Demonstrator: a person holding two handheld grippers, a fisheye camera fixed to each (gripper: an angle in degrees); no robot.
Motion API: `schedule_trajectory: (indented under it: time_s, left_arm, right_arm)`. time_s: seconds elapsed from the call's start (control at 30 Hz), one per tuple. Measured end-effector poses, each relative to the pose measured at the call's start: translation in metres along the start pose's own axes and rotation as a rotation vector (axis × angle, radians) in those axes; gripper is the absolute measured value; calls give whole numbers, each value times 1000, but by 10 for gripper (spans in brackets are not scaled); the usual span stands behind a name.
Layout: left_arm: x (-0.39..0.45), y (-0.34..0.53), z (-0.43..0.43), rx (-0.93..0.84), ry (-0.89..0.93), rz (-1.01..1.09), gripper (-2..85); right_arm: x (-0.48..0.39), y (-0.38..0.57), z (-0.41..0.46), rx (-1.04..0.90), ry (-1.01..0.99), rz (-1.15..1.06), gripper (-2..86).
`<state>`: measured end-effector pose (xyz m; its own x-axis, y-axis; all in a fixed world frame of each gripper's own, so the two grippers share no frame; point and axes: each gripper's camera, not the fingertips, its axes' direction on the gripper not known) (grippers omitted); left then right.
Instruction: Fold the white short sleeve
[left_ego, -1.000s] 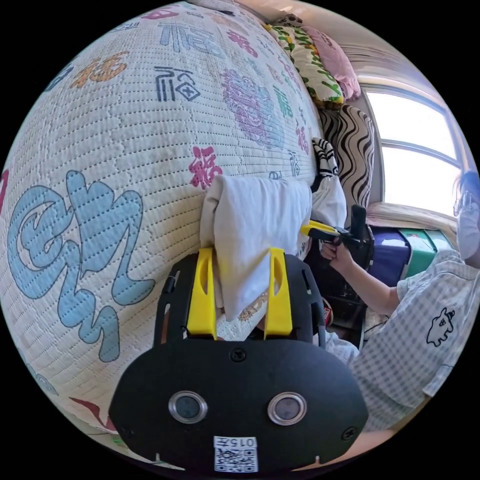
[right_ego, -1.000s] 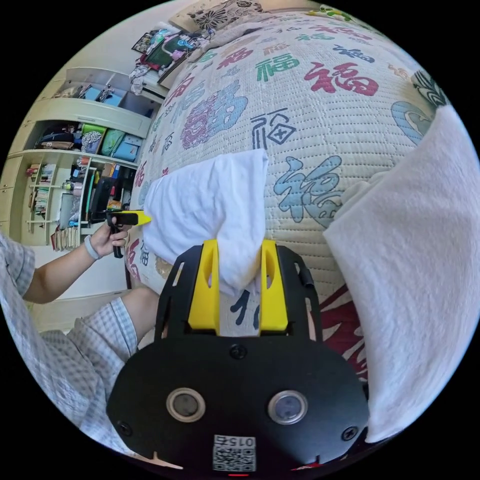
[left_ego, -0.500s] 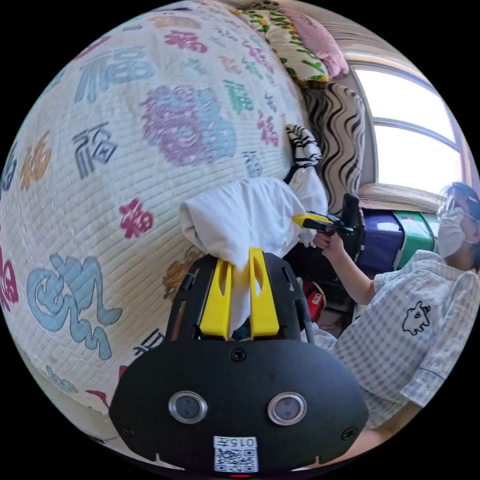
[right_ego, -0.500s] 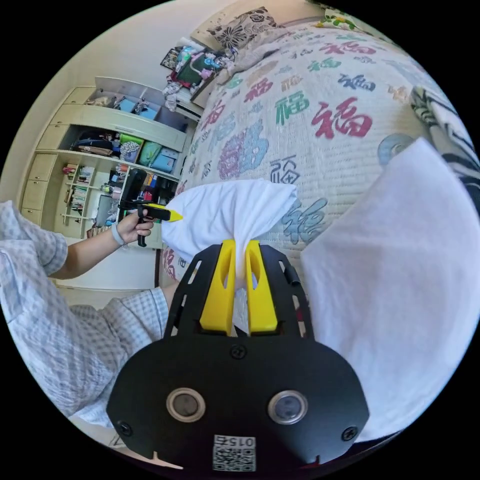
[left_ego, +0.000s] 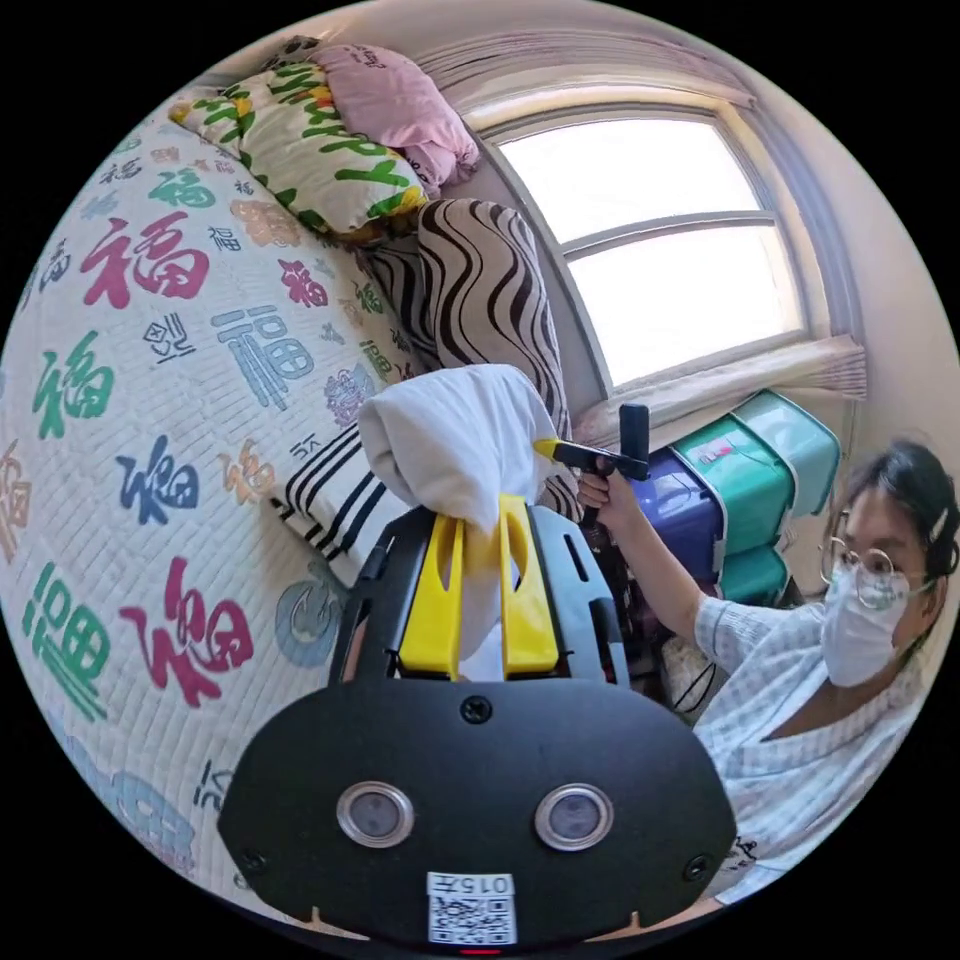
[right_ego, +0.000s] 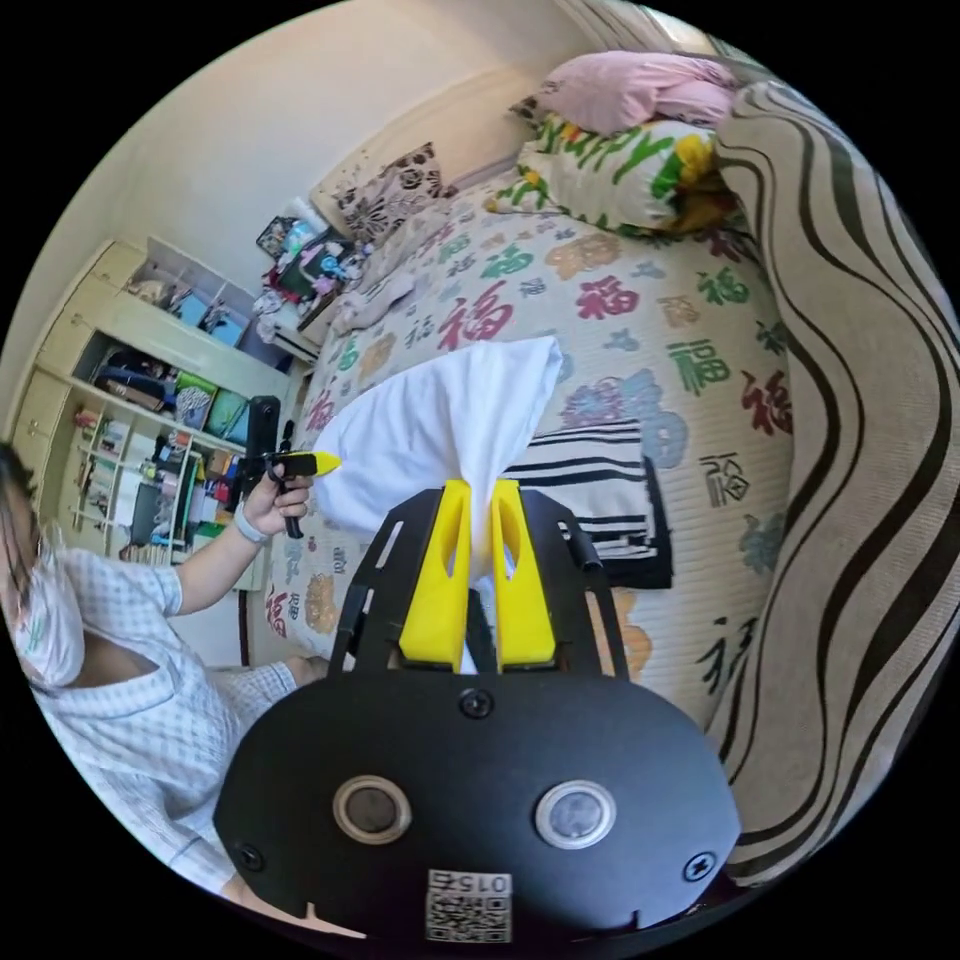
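Observation:
The white short sleeve (left_ego: 450, 440) is a folded bundle held in the air above the bed. My left gripper (left_ego: 480, 510) is shut on its near edge, the cloth pinched between the yellow jaws. At the bundle's far side, a hand holds my right gripper (left_ego: 550, 450), whose tip meets the cloth. In the right gripper view the same white bundle (right_ego: 440, 430) rises from my right gripper (right_ego: 480, 487), shut on it. My left gripper (right_ego: 318, 462) grips its other end, held in a person's hand (right_ego: 262, 508).
A black-and-white striped garment (right_ego: 600, 480) lies folded on the patterned quilt (left_ego: 150, 330) below the bundle. A zebra cushion (right_ego: 860, 400), a green-patterned pillow (left_ego: 310, 160) and a pink one (left_ego: 400, 100) line the bed's end. Storage boxes (left_ego: 760, 460) stand under the window; shelves (right_ego: 130, 400) stand behind the person.
Both grippers went from open around the folded white garment on the quilt to shut on it. They lifted it and carried it over the striped garment near the pillows.

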<state>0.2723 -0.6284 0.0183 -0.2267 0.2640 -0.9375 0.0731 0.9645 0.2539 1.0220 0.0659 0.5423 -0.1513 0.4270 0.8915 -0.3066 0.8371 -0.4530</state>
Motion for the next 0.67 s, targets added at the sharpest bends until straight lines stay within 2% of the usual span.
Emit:
schedule_trajectory:
  time_s: [0.17,0.27,0.3,0.4,0.47,0.53,0.67]
  left_arm:
    - [-59,-5,82,-57,-143,-171,64]
    - [-67,7,84,-10,-64,-158,93]
    - [-61,12,78,-26,-55,-116,125]
    - [-38,37,60,-168,-130,-1,223]
    - [-24,61,54,-289,-212,71,262]
    - [-15,96,62,-439,-294,129,301]
    - [-33,121,99,-614,-193,106,322]
  right_arm:
    - [80,-10,45,-84,64,197,46]
    - [84,20,44,29,14,209,72]
    - [78,42,34,102,-61,178,91]
    - [64,114,17,192,-257,156,118]
    - [53,160,19,178,-262,197,134]
    - [44,214,34,103,-203,281,191]
    - [45,266,74,16,-177,391,260]
